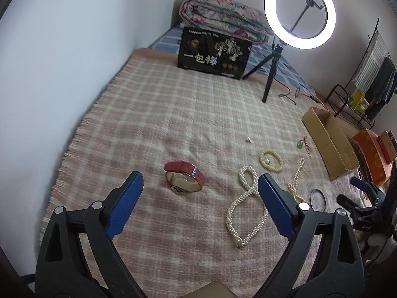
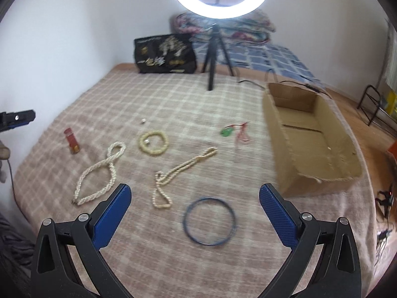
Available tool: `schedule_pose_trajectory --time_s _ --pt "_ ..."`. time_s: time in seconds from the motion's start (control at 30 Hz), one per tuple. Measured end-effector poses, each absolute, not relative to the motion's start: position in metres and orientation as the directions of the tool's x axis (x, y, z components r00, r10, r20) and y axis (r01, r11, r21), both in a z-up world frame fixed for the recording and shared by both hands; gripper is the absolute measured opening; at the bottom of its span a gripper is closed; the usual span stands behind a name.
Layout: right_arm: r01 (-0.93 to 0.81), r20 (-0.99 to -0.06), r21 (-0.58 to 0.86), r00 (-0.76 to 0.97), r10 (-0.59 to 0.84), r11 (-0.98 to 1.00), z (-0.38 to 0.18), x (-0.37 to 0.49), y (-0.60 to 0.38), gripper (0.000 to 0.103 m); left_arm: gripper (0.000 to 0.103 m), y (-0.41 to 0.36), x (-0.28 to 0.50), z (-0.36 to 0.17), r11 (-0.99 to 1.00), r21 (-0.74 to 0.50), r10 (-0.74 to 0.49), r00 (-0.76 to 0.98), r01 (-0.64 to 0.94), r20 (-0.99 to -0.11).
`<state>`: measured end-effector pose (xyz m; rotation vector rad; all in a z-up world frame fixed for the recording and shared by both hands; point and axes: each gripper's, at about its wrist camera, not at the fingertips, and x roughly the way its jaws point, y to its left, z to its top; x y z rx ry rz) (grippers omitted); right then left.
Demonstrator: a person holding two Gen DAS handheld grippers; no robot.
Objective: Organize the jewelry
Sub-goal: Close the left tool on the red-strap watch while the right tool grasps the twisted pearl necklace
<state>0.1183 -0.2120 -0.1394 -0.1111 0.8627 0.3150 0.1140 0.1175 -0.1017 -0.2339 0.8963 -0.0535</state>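
Jewelry lies on a plaid blanket [image 1: 161, 114]. A red-strapped watch [image 1: 184, 180] sits ahead of my open, empty left gripper [image 1: 199, 191]. A twisted pearl necklace [image 1: 244, 206] lies by its right finger; it also shows in the right wrist view [image 2: 99, 176]. My open, empty right gripper [image 2: 194, 203] hovers just before a dark blue bangle [image 2: 209, 221]. A thinner pearl strand [image 2: 178, 173], a cream bead bracelet [image 2: 153, 142], a green pendant on red cord [image 2: 227, 131] and a small silver earring [image 2: 143, 121] lie beyond. An open cardboard box [image 2: 310, 139] stands to the right.
A ring light on a tripod [image 1: 299, 12] stands at the back with its cable, next to a black bag [image 1: 214, 53] and a folded quilt [image 1: 220, 16]. An orange box [image 1: 372, 154] sits past the cardboard box. A wall runs along the left.
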Motion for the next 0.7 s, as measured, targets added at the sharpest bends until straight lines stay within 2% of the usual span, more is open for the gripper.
schedule_pose_trajectory --time_s 0.07,0.2,0.33,0.4,0.47,0.7 --pt "-0.346 -0.78 0.052 0.572 0.254 0.937 -0.148 0.125 -0.197 0.102 0.095 0.115 0.12 -0.109 0.972 -0.231 -0.154 0.605 -0.051 -0.781" --pt "-0.403 -0.806 0.089 0.508 0.303 0.911 -0.163 0.138 -0.167 0.092 0.088 0.113 0.131 -0.124 0.97 -0.231 -0.147 0.57 -0.078 -0.808" --pt "-0.448 -0.821 0.098 0.468 0.326 0.889 -0.175 0.147 -0.141 0.081 0.088 0.113 0.142 -0.139 0.973 -0.205 -0.112 0.547 -0.111 -0.83" --pt "-0.457 -0.825 0.115 0.45 0.341 0.882 -0.18 0.151 -0.136 0.079 0.088 0.115 0.147 -0.146 0.968 -0.212 -0.111 0.534 -0.131 -0.838" --pt "-0.467 -0.836 0.14 0.417 0.357 0.873 -0.189 0.155 -0.13 0.068 0.088 0.117 0.153 -0.151 0.966 -0.209 -0.101 0.527 -0.149 -0.844" --pt "-0.484 -0.856 0.183 0.35 0.381 0.856 -0.209 0.166 -0.113 0.055 0.088 0.121 0.17 -0.161 0.954 -0.232 -0.104 0.51 -0.193 -0.854"
